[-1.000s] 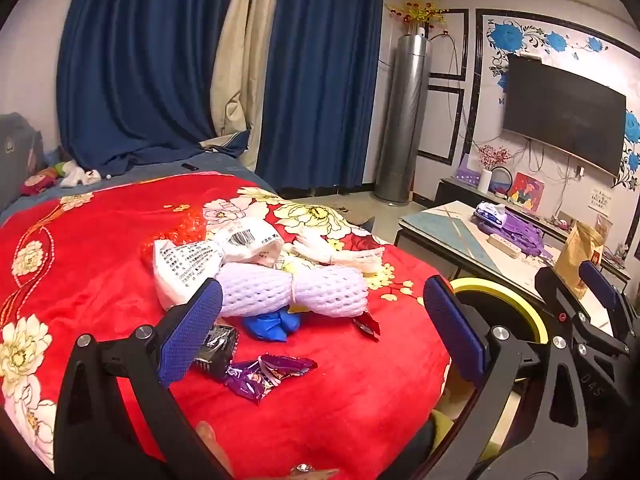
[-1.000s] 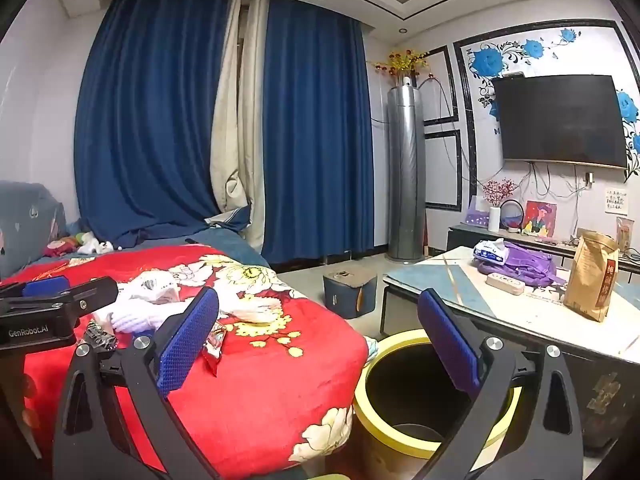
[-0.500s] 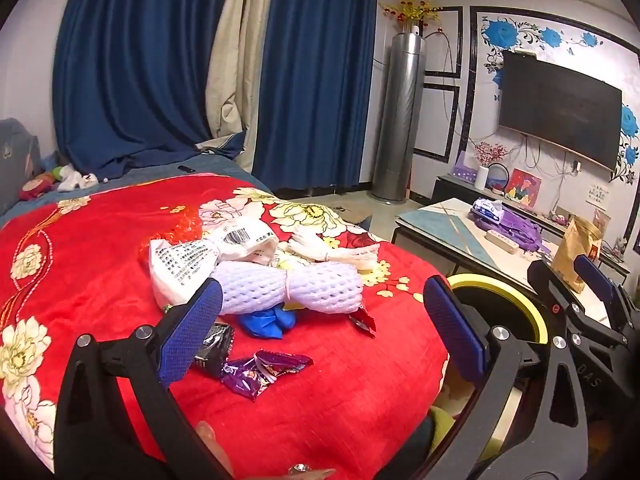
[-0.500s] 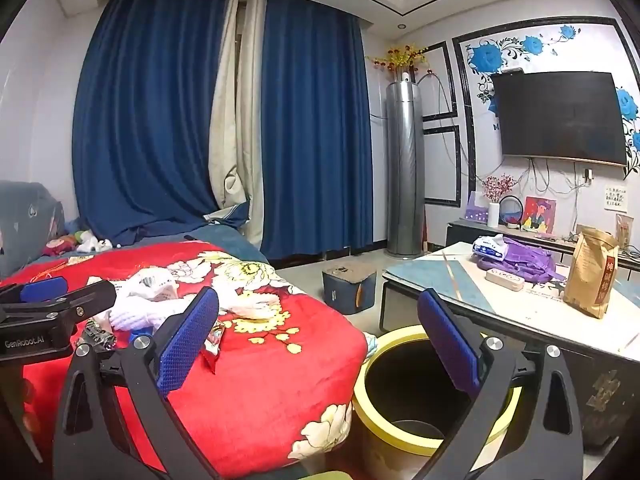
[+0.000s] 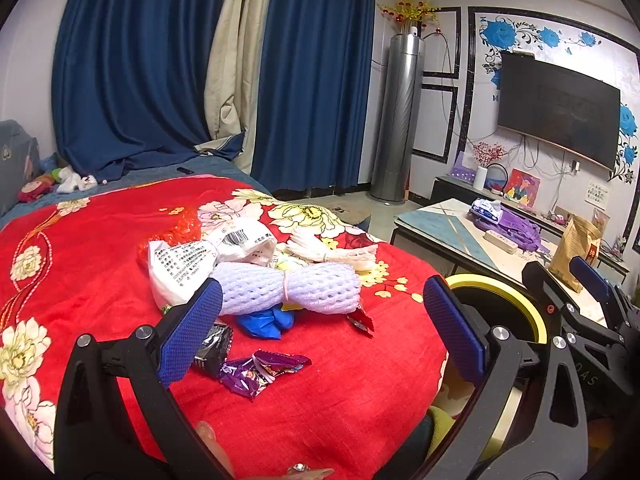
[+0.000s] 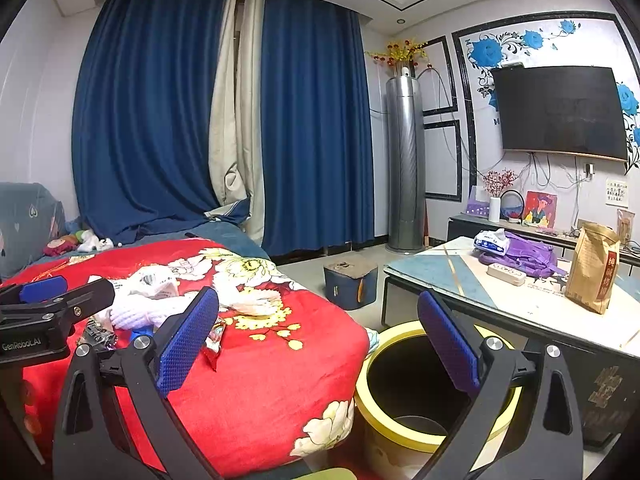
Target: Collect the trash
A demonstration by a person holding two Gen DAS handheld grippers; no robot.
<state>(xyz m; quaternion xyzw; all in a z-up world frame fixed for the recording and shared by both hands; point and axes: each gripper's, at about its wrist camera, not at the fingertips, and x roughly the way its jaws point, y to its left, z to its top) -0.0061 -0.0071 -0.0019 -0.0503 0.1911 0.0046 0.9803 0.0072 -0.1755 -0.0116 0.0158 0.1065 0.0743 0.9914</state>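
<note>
On a red floral bedspread (image 5: pixel 100 264), a litter of trash waits just ahead of the left gripper (image 5: pixel 320 332), whose blue-padded jaws stand wide apart and hold nothing. Nearest is a purple candy wrapper (image 5: pixel 262 368), lying low between the fingers and slightly left of centre, its long axis running across the gripper's line of reach, twisted end pointing right. Just beyond it, a white foam fruit net (image 5: pixel 288 290) lies crosswise too, tied at its middle, with a blue glove (image 5: pixel 266 322) tucked at its near edge and a printed white bag (image 5: pixel 184 268) behind. The right gripper (image 6: pixel 320 344), equally wide open and empty, hangs farther off, above the yellow-rimmed bin (image 6: pixel 404 428) beside the bed; the left is clearly the nearer to the wrapper.
</note>
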